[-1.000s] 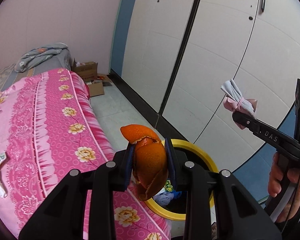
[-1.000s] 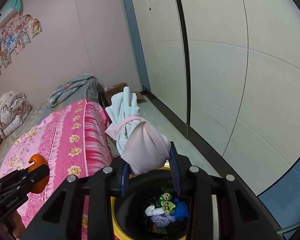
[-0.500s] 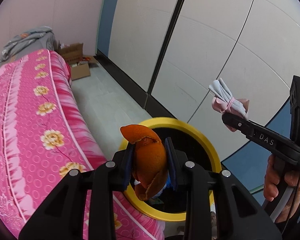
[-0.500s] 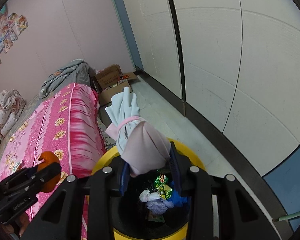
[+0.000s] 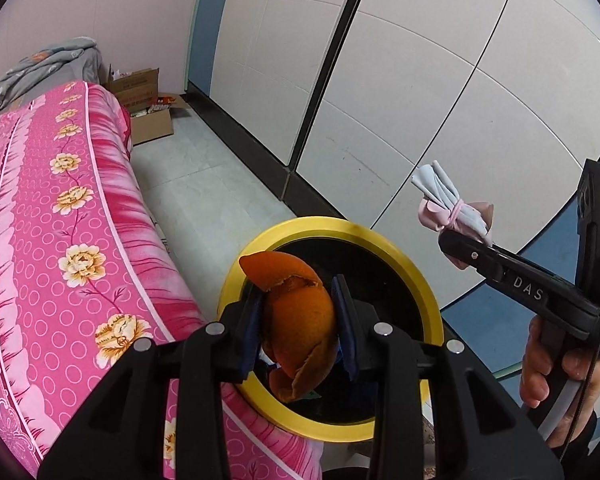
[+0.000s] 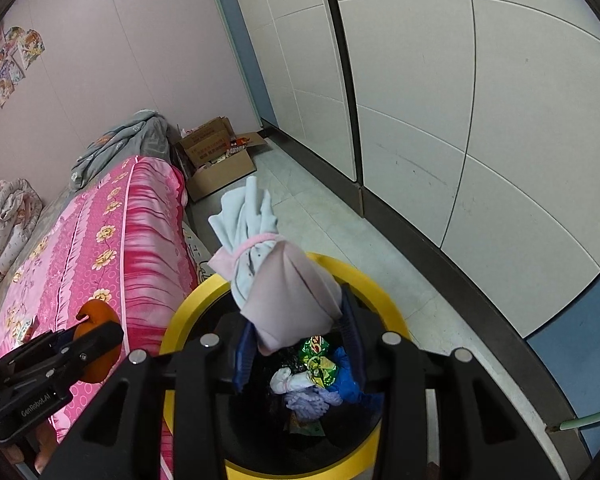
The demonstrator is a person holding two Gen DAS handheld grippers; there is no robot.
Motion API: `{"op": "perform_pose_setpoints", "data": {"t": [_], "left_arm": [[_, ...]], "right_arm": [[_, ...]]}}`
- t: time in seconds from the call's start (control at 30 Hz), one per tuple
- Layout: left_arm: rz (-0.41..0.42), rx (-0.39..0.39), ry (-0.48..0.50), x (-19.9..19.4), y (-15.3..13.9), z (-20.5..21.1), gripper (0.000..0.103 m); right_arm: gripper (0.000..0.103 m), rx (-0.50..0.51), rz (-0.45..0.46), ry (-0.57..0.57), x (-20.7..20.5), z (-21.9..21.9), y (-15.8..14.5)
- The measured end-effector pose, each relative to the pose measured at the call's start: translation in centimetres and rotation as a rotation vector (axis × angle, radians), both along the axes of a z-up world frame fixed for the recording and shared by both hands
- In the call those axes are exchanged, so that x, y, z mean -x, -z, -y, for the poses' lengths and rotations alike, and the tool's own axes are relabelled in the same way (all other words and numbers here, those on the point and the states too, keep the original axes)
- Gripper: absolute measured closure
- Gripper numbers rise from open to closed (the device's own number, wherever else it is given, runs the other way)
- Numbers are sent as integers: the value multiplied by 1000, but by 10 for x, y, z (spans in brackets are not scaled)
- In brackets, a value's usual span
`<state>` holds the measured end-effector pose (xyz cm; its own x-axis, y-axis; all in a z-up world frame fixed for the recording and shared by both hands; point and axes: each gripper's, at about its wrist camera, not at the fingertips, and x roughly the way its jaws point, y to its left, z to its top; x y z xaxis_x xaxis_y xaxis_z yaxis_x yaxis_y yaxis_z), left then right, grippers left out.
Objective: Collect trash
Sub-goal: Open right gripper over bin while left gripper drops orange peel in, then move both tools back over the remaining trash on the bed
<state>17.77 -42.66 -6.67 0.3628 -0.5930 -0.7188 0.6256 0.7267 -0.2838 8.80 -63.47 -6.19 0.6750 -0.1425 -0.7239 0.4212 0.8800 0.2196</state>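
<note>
An orange peel (image 5: 300, 320) sits between the pads of my left gripper (image 5: 298, 300), above the near-left part of the yellow-rimmed black bin (image 5: 420, 280). The jaws are opening slightly, and the peel still hangs between them. My right gripper (image 6: 296, 332) is shut on a pink and pale-blue cloth bundle (image 6: 284, 296) tied with a pink band, held over the bin's mouth (image 6: 188, 308). Wrappers and cloth scraps (image 6: 312, 376) lie inside the bin. In the left wrist view the bundle (image 5: 456, 208) shows at the right, beyond the rim.
A bed with a pink flowered cover (image 5: 60, 220) runs along the left, touching the bin. Open cardboard boxes (image 5: 148, 120) stand on the tiled floor at its far end. White wardrobe doors (image 5: 420, 100) line the right. A person's hand (image 5: 540, 368) grips the right tool.
Both grippers have sunk and tipped downwards towards the bin, which now fills more of each view. The peel and the bundle came along with them.
</note>
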Motion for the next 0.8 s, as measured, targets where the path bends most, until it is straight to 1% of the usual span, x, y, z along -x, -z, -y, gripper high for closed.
{"op": "perform_pose_setpoints", "data": {"t": [0.1, 0.13, 0.17, 0.2, 0.23, 0.27, 0.3, 0.33, 0.43, 0.5, 0.6, 0.8], "left_arm": [[6, 0, -1, -1, 0, -1, 71], [6, 0, -3, -2, 1, -2, 69], [4, 2, -4, -2, 2, -3, 68], [2, 7, -2, -1, 2, -4, 62], [3, 10, -6, -2, 2, -6, 54], [8, 15, -13, -2, 1, -8, 50], [11, 20, -18, -2, 0, -11, 44], [14, 25, -22, -2, -1, -13, 41], [21, 35, -31, -3, -5, -21, 37], [35, 34, -42, -3, -8, -27, 35], [58, 24, -65, -5, -11, -40, 35], [89, 4, -135, -15, -17, -84, 35]], "right_arm": [[66, 11, -3, 5, -1, -2, 2], [65, 17, -7, 9, -1, -2, 3], [61, 20, -10, 12, -1, -1, 3], [58, 24, -14, 16, 0, -1, 4], [57, 27, -19, 19, 1, -1, 5], [53, 29, -22, 23, 2, -1, 6], [46, 36, -28, 28, 3, -2, 7], [44, 39, -31, 32, 4, -2, 7], [42, 39, -32, 36, 8, -2, 7], [39, 39, -29, 38, 10, -3, 5], [38, 38, -19, 27, 11, -8, 3], [38, 31, 7, -34, 10, -29, -5]]}}
